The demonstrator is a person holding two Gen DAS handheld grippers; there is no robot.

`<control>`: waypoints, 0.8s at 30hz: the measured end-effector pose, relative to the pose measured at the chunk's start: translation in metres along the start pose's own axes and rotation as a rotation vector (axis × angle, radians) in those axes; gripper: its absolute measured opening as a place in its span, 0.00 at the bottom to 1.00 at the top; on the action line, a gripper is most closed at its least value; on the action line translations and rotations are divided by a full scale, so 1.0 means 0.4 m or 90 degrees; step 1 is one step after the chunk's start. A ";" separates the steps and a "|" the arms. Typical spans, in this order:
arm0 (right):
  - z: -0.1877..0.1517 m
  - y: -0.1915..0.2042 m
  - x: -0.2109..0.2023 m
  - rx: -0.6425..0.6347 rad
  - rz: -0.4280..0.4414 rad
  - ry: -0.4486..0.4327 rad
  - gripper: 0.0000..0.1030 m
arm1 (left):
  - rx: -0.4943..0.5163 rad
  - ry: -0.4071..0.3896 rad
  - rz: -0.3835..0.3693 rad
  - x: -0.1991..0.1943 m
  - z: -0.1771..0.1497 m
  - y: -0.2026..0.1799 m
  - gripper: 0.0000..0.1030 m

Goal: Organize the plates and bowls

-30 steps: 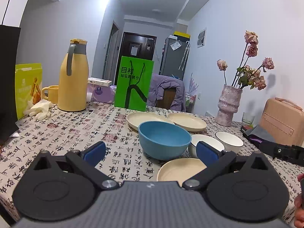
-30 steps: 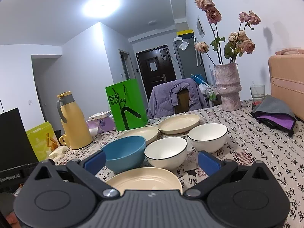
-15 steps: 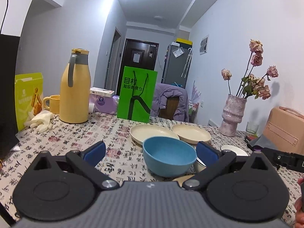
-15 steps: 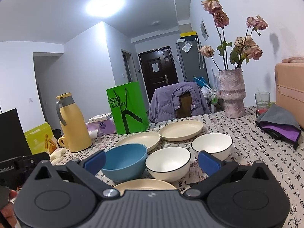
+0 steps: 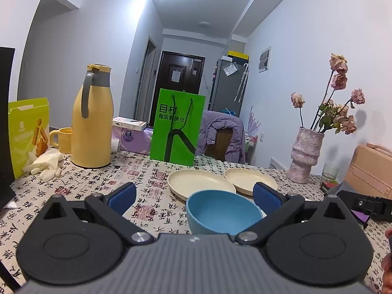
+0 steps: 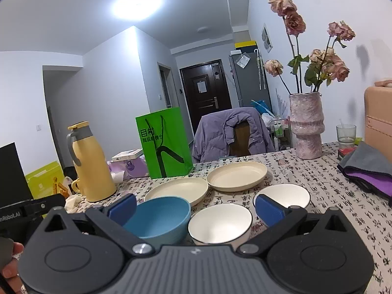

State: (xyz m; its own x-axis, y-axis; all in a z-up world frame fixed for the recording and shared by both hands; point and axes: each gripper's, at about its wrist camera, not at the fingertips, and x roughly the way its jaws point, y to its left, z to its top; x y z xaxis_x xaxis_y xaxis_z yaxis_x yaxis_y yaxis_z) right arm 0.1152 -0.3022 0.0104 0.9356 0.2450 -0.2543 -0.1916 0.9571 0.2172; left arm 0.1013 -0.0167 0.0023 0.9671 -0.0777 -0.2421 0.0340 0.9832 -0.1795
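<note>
A blue bowl (image 5: pixel 221 212) (image 6: pixel 160 219) sits on the patterned tablecloth (image 5: pixel 98 186), just ahead of both grippers. Two cream plates (image 5: pixel 199 181) (image 5: pixel 250 180) lie behind it; in the right wrist view they show as a left plate (image 6: pixel 177 188) and a right plate (image 6: pixel 236 175). Two white bowls with dark rims (image 6: pixel 220 223) (image 6: pixel 285 194) sit right of the blue bowl. My left gripper (image 5: pixel 194 196) is open and empty, low over the table. My right gripper (image 6: pixel 196 207) is open and empty, with the near white bowl between its fingers' line of sight.
A yellow thermos (image 5: pixel 91 120) and yellow mug (image 5: pixel 61 139) stand at the back left, next to a green paper bag (image 5: pixel 177 129). A pink vase with dried roses (image 6: pixel 307 125), a glass (image 6: pixel 345 133), a folded grey and purple cloth (image 6: pixel 370 169) and a tan case (image 6: pixel 378 117) are at the right.
Both grippers have dropped lower and tilted up. The near cream plate seen before has slipped out of sight under the gripper bodies. No dish has moved.
</note>
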 end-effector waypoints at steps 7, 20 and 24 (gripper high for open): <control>0.029 0.005 0.050 -0.003 0.004 0.002 1.00 | -0.004 0.006 0.004 0.049 0.019 0.015 1.00; 0.077 -0.002 0.152 0.004 0.008 0.031 1.00 | -0.026 0.004 0.004 0.127 0.080 0.028 1.00; 0.102 -0.011 0.182 0.020 0.014 0.044 1.00 | -0.038 0.008 0.012 0.159 0.110 0.026 1.00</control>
State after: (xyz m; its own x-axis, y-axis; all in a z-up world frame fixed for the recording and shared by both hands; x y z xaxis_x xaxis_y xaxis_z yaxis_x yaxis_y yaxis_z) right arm 0.1963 -0.2951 0.0292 0.9082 0.2773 -0.3135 -0.2016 0.9463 0.2529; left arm 0.1743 -0.0040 0.0271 0.9640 -0.0625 -0.2583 0.0011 0.9729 -0.2313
